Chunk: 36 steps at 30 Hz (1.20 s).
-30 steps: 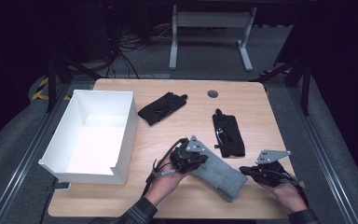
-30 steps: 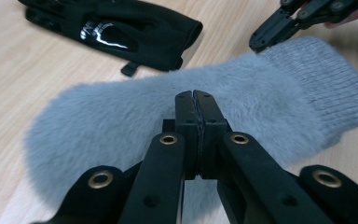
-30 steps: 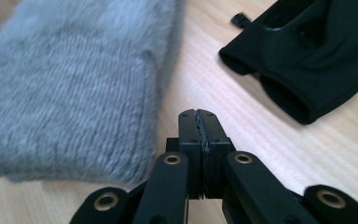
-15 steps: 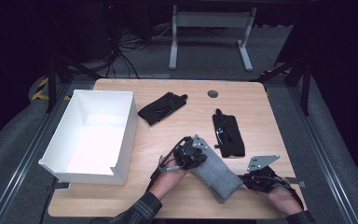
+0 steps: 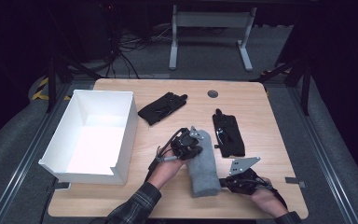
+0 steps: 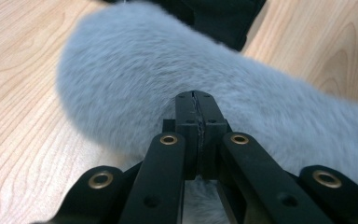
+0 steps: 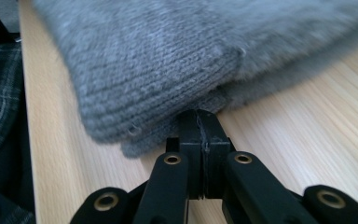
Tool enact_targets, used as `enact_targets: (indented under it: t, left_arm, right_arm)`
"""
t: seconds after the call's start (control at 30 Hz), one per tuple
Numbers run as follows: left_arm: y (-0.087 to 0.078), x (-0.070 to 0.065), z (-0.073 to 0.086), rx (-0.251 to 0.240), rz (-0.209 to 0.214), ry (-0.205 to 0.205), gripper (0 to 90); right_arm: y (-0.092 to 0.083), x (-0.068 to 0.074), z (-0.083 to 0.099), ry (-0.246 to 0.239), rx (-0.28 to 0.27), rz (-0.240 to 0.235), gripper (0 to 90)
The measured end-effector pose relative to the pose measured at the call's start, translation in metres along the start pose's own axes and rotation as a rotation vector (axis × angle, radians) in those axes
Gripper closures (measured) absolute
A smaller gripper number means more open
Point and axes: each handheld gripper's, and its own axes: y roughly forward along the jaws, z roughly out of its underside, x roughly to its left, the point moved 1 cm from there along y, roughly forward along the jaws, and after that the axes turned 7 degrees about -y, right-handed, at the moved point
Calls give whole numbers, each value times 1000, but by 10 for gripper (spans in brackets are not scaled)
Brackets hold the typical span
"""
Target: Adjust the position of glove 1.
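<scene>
Since a second ago the right gripper [image 5: 227, 183] has slid in to the grey sock's [image 5: 203, 163] near end, jaws pressed together, tips at its ribbed cuff. Left gripper [image 5: 196, 148] — jaws closed, against the sock's far end. Sock lies mid-table [image 5: 270, 140] between white box [image 5: 121, 135] and black gloves [image 5: 228, 135]. No readable writing.

Grey knit hat [image 5: 203, 170] (sleeve [image 5: 137, 205] plaid)

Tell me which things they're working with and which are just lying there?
In use: fuzzy grey knitted cloth, left gripper and right gripper shut against it.
Lying about: white open box, black glove, flat black pouch.
</scene>
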Motion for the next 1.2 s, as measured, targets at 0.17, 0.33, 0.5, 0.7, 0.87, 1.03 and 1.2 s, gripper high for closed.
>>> enact_targets:
  t: [0.17, 0.33, 0.5, 0.7, 0.87, 1.03, 1.2]
  left_arm:
    - [0, 10, -6, 16, -6, 2, 897]
    - [1, 15, -9, 20, -3, -6, 897]
    - [1, 17, -11, 22, -6, -4, 897]
    - [-1, 19, -11, 13, -3, -8, 895]
    - [-11, 17, -11, -22, 6, -27, 836]
    - [-24, 13, -8, -56, -19, -42, 592]
    - [-32, 11, 1, -52, -24, -73, 371]
  right_arm:
    - [14, 5, -10, -19, 1, -14, 900]
    - [27, 7, -21, -37, -6, -18, 900]
    - [41, 9, -34, -57, -16, -23, 900]
    - [49, 11, -41, -67, -9, -24, 900]
    - [32, 4, -33, -27, -31, 15, 827]
    - [9, -3, -17, 4, -41, 100, 658]
    - [-13, -13, 0, 52, -60, 189, 438]
